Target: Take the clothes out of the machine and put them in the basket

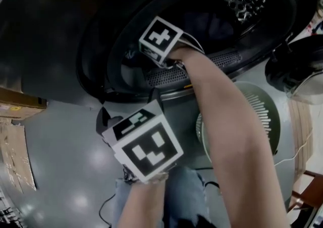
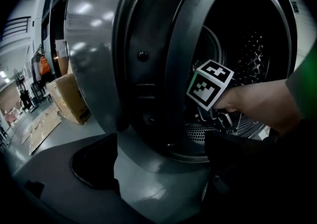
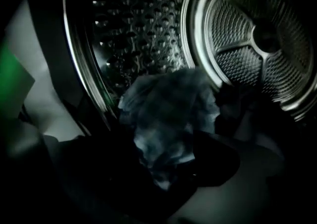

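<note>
The washing machine's round opening fills the top of the head view. My right gripper reaches through it into the drum; only its marker cube and the forearm show there. In the right gripper view a crumpled blue-grey cloth lies on the drum floor. Its lower end hangs between the dark, spread jaws of my right gripper, and I see no pad pressing on it. My left gripper hangs outside, below the door rim, open and empty; its cube is in the lower middle. A round green-grey basket stands on the floor to the right.
The dark machine door swings open at the right. Cardboard boxes stand on the grey floor to the left of the machine. Inside, the perforated drum wall and the ribbed rear plate surround the cloth. A cable lies by my feet.
</note>
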Available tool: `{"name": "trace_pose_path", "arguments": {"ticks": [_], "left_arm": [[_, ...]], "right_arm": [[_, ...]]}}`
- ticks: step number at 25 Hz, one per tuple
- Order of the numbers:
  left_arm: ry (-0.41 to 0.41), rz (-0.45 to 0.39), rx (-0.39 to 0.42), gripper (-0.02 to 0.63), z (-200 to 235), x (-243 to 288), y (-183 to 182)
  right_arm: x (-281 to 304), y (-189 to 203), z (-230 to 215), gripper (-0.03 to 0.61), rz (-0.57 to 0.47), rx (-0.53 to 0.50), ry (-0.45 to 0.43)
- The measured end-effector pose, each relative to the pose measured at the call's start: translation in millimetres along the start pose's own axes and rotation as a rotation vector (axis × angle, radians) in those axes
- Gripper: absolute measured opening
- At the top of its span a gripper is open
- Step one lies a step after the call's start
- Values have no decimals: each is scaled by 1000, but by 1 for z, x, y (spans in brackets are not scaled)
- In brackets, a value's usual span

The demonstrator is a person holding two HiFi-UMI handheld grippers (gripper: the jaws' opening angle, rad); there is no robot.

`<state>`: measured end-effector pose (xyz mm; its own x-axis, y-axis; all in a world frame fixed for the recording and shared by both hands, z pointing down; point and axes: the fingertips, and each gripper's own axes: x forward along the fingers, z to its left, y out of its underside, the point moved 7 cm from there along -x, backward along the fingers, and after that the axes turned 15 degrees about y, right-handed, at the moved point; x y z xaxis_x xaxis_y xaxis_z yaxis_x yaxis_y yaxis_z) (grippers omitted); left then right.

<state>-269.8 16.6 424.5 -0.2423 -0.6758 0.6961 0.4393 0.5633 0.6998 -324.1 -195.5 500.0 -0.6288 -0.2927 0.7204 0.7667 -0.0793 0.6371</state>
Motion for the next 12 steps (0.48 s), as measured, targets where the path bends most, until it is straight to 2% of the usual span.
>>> {"name": "trace_pose_path", "arguments": {"ticks": [3, 4, 6, 7, 9, 12], "left_arm": [[2, -14, -9, 550, 4, 2, -1], [1, -18, -14, 542, 5, 2, 0], [3, -18, -15, 537, 6, 1, 1], [4, -16, -10, 533, 6, 0, 2], [-4, -16, -2, 496, 6, -2, 1], [-37, -36, -4, 381, 7, -11, -5]], "right_arm": [[0, 4, -2, 383, 85, 46, -29], [-3, 2, -1, 319, 100, 69, -31], [-7, 2, 6, 84, 107, 90, -60], [-7, 4, 9, 53, 97, 92, -74], [-15, 11, 7, 42, 67, 106, -74], [-46, 18, 0, 40, -6, 156, -31]]}}
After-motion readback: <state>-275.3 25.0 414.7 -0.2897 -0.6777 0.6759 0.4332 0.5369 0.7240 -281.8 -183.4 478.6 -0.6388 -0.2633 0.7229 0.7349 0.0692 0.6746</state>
